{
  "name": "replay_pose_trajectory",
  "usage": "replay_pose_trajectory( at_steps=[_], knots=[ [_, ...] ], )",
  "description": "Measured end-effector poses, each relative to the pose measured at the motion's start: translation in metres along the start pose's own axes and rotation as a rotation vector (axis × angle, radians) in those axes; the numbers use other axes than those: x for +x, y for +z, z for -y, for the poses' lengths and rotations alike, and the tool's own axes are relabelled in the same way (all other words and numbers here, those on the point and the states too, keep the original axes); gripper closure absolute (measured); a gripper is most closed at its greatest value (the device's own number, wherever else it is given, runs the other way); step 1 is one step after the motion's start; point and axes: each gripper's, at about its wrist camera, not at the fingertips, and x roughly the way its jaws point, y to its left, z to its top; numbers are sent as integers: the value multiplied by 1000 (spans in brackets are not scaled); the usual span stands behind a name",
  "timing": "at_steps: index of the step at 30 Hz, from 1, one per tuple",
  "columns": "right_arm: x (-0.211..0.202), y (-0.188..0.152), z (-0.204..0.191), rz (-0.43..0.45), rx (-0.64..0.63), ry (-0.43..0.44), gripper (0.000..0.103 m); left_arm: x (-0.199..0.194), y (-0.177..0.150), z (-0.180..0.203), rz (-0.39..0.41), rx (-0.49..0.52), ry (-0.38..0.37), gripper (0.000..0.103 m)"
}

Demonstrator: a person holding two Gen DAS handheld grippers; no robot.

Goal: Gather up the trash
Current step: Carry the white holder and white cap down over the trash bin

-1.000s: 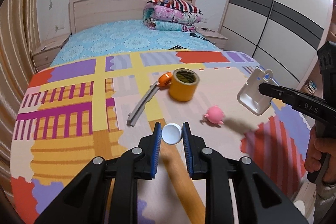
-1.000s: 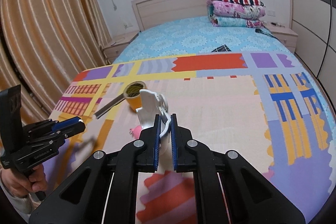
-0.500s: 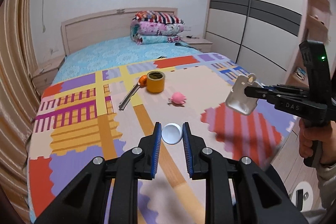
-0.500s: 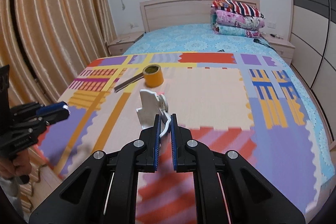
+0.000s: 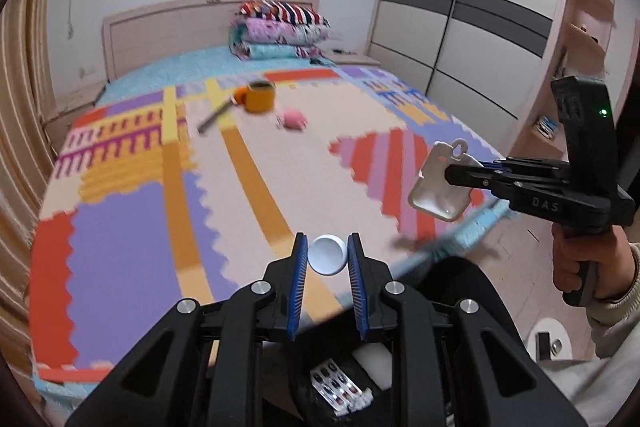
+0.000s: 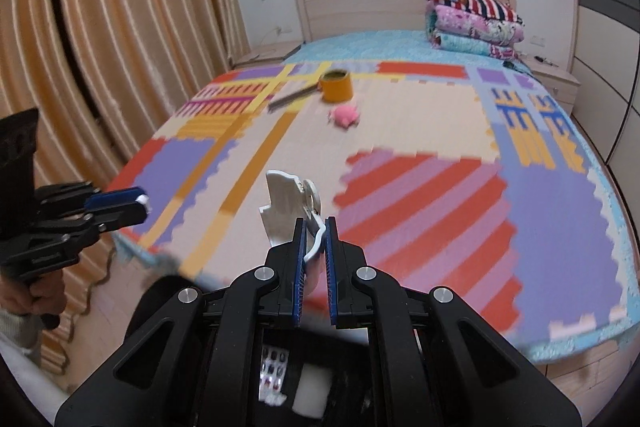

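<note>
A dark bin [image 5: 460, 291], already holding a blister pack [image 5: 340, 389] and a white block [image 5: 374, 361], was seen directly below both grippers at 6 o'clock in each wrist view; this placement was judged to be the reason both tools were held over the bed's foot edge, angled downward. The left gripper [image 5: 328, 259] was seen set narrow, its blue pads [image 5: 299, 267] pressed against a small white round cap [image 5: 328, 254], held edge-on so that it could fall freely when released. In the right wrist view, the right gripper [image 6: 316, 243] was seen clamped on a thin flange of a white plastic packaging shell [image 6: 288, 207], the body of which stood upright beyond the fingertips at 12 o'clock; from the left wrist view the same shell appeared at 3 o'clock, its hollow side turned downward. Both pieces of trash were thus judged carried, not yet dropped. Farther out on the patterned mat [image 5: 132, 227], at about 12 o'clock, a pink toy [image 5: 294, 119], an orange tape roll [image 5: 260, 95] and a grey-handled tool [image 5: 214, 117] were noted lying near one another, uncollected. Folded blankets [image 5: 280, 31] were stacked by the headboard beyond.
</note>
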Motion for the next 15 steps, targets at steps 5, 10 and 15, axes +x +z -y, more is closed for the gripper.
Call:
replay_pose_trajectory(
  at_steps=[5,10,15],
  knots=[
    [0,-33,-3,-58,14,31,93,12,-27,9,-60,-2,-39,83],
    [9,-60,-8,-110,10,60,93,25,-56,16,-129,-4,-62,83],
    [28,-85,-17,-194,-13,81,93,49,-82,21,-222,6,-74,83]
  ],
)
